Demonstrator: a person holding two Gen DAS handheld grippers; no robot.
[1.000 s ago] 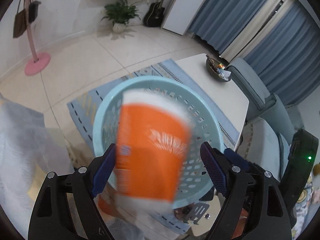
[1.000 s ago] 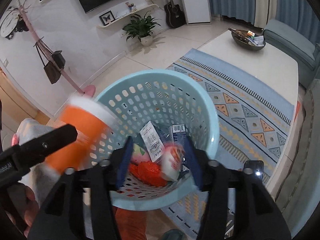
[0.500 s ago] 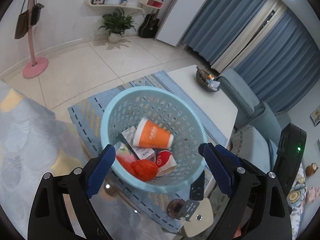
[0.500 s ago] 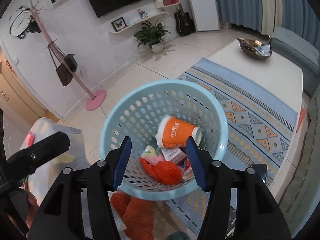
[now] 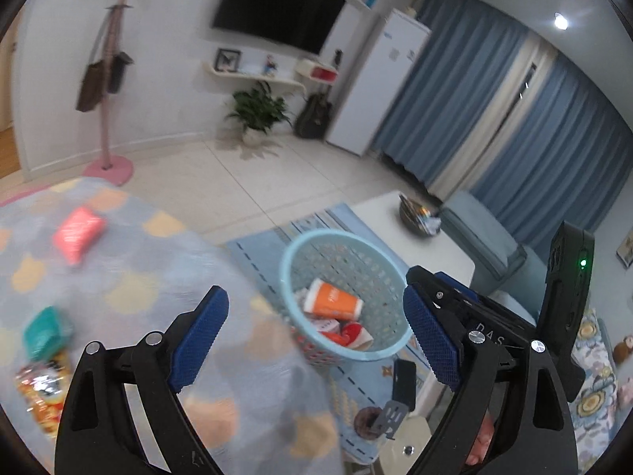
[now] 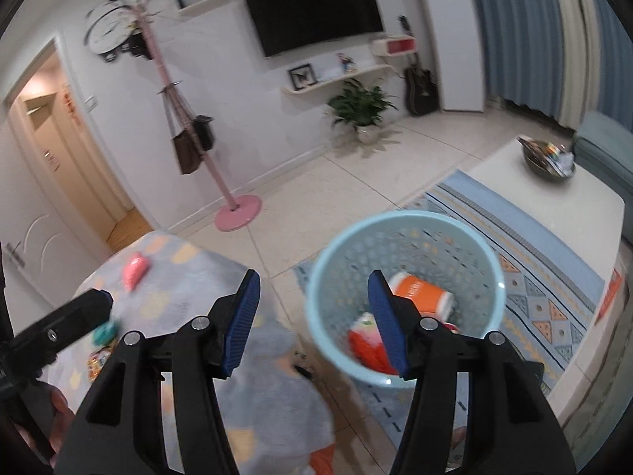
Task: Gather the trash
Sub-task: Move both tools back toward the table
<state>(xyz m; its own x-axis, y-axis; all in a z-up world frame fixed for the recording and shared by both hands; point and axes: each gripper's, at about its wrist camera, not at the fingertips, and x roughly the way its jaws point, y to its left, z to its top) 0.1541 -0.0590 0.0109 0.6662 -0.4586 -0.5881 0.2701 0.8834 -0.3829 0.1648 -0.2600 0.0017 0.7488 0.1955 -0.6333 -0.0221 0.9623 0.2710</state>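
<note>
The orange cup (image 5: 334, 301) is seen lying inside the blue basket (image 5: 389, 350), right of centre; more trash is left at the frame's left on the cloth-covered table (image 5: 130, 277). The left claw (image 5: 316, 336) is spread wide and empty; the right claw (image 6: 314, 326) is half spread, nothing gripped.

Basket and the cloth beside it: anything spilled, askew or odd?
Nothing spilled. The basket stands upright on the rug, orange cup lying on its side inside with other trash. Still loose on the patterned cloth: a pink packet, a teal packet, a snack wrapper.
</note>
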